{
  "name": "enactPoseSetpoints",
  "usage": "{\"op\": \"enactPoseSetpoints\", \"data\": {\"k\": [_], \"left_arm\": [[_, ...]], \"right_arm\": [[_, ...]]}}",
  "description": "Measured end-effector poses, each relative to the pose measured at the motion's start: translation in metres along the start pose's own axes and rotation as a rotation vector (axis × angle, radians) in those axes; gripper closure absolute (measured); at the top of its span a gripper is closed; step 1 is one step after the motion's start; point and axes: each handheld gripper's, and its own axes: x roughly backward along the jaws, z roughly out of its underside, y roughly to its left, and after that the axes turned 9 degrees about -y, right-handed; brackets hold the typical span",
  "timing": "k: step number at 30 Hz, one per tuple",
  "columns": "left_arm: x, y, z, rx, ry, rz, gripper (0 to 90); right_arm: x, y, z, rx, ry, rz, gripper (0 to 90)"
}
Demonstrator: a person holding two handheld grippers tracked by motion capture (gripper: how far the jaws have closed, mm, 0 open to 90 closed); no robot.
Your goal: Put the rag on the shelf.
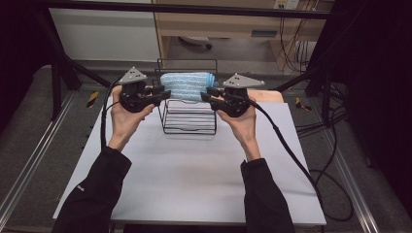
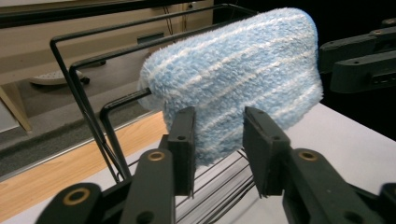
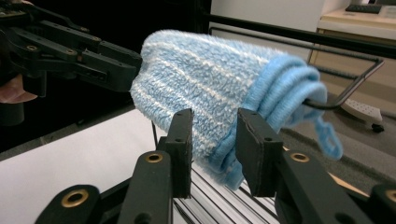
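Blue towel (image 1: 187,86) draped crosswise over wire rack (image 1: 189,116), grippers flanking

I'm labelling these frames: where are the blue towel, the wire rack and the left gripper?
blue towel (image 2: 243,79), left gripper view, fluffy face.
wire rack (image 1: 187,128), high view, front base bars.
left gripper (image 2: 217,149), left gripper view, between fingertips.

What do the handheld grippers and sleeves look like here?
Both the left gripper and the right gripper are black, each topped by a grey three-cornered plate and trailing a black cable. Brass-coloured pivot rings show on the jaw arms. The person's sleeves are black, and the left one bears a small white mark.
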Motion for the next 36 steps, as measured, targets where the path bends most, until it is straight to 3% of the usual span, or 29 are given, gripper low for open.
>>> {"op": "enactPoseSetpoints", "data": {"k": [10,19,29,36], "left_arm": [[0.012,0.003,-0.003,0.011,-0.005,-0.012,47.2],[0.024,0.003,0.002,0.008,0.008,-0.017,37.8],[0.044,0.001,0.024,-0.009,0.049,-0.012,28.9],[0.053,0.001,0.044,-0.027,0.094,-0.022,21.5]], "right_arm": [[0.011,0.000,-0.011,-0.008,-0.030,0.008,53.3],[0.024,0.002,-0.015,-0.010,-0.015,0.012,36.8],[0.044,-0.003,-0.005,-0.026,0.025,0.041,17.0],[0.061,-0.007,0.012,-0.031,0.056,0.054,9.7]]}}
